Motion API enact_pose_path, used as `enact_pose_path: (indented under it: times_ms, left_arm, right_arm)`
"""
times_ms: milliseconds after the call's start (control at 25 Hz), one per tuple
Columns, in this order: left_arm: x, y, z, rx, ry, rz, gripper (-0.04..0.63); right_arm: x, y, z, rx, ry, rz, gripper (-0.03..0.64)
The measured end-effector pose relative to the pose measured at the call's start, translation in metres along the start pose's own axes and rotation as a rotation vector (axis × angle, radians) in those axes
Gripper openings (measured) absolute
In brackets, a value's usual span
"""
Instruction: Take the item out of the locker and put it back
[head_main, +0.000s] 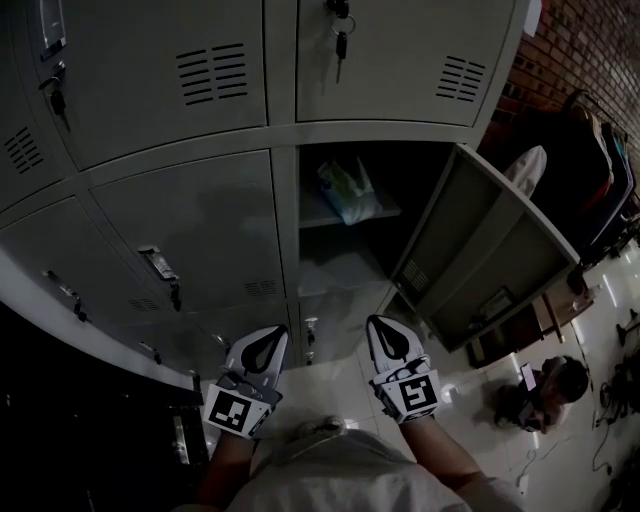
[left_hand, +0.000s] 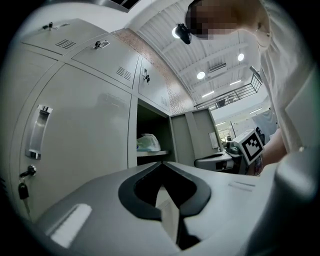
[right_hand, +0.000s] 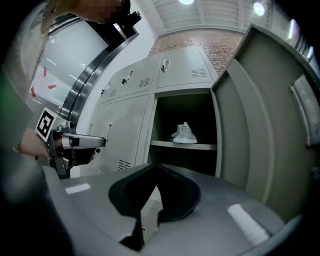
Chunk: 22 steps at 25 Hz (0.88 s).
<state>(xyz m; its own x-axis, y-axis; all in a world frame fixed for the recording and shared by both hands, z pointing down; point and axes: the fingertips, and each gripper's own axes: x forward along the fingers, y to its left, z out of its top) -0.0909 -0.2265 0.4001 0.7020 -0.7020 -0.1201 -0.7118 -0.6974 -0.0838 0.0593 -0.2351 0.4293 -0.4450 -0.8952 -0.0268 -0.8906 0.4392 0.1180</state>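
Observation:
The item, a crumpled pale plastic bag (head_main: 348, 192), lies on the shelf (head_main: 365, 214) of the open locker, whose door (head_main: 490, 250) is swung out to the right. The bag (left_hand: 148, 143) shows in the left gripper view and, small and white (right_hand: 184, 133), in the right gripper view. My left gripper (head_main: 272, 333) and right gripper (head_main: 381, 322) hang side by side below the opening, well short of the shelf. The jaws of each are shut and nothing is between them. The left gripper's tips (left_hand: 161, 164) meet, as do the right gripper's (right_hand: 157, 166).
Closed grey locker doors (head_main: 190, 230) with handles and hanging keys (head_main: 341, 44) surround the open one. A person (head_main: 545, 385) sits on the tiled floor at lower right. Dark bags and clothing (head_main: 590, 170) stand by a brick wall on the right.

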Motion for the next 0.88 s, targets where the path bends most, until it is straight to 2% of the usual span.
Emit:
enact_pose_path:
  times_ms: [160, 400, 680, 880]
  left_arm:
    - [-0.023, -0.016, -0.005, -0.007, 0.019, 0.009, 0.000]
    - [-0.054, -0.063, 0.007, 0.007, -0.002, 0.043, 0.001]
    - [-0.101, -0.161, 0.011, -0.003, 0.005, 0.083, 0.000]
    - [-0.142, -0.229, 0.011, 0.002, 0.044, 0.107, 0.000]
  right_arm:
    - [-0.026, 0.011, 0.001, 0.015, 0.002, -0.015, 0.000]
    - [-0.081, 0.031, -0.001, 0.018, 0.003, 0.018, 0.000]
    - [-0.175, 0.052, 0.003, 0.055, -0.005, 0.095, 0.000]
    - [-0.248, 0.075, 0.009, 0.082, -0.014, 0.151, 0.000]
